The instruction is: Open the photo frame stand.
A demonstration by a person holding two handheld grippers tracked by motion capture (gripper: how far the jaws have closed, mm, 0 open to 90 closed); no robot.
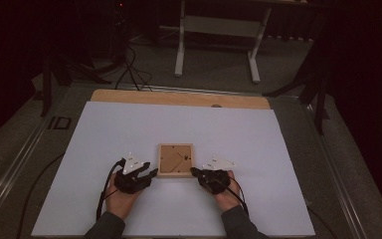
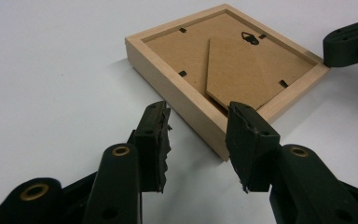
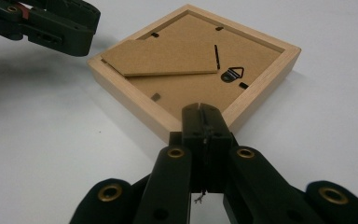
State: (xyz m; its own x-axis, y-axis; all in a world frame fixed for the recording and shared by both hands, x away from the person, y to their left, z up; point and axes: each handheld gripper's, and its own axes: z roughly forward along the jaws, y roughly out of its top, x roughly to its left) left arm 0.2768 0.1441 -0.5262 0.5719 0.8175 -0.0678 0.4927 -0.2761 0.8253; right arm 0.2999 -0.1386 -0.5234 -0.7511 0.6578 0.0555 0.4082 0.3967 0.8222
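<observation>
I see a wooden frame [image 1: 176, 160] lying face down on the white table [image 1: 129, 129], near the front edge and roughly midway between my two claws. Its brown backing board faces up, with a fold-out stand [image 2: 242, 74] lying flat on it and a small black hanger [image 2: 250, 37] near one corner.

My left claw [image 1: 149, 173] sits just beside the frame's near left corner. In the left gripper view its jaws stand partly apart, about half their spread, and the corner of the frame lies just ahead of the gap between them. The pads [image 2: 161, 140] look worn and ragged, and they press on nothing; I have no hold of the frame there.

My right claw [image 1: 195, 172] is at the frame's near right corner. In the right gripper view its jaws are pressed fully together, with nothing between them, and the closed tip sits against or just over the wooden rim; I cannot tell whether it touches. In that view the left claw shows at the far corner of the frame.

Both hands rest low on the table, sleeves coming in from the bottom of the high view, cables trailing back.
</observation>
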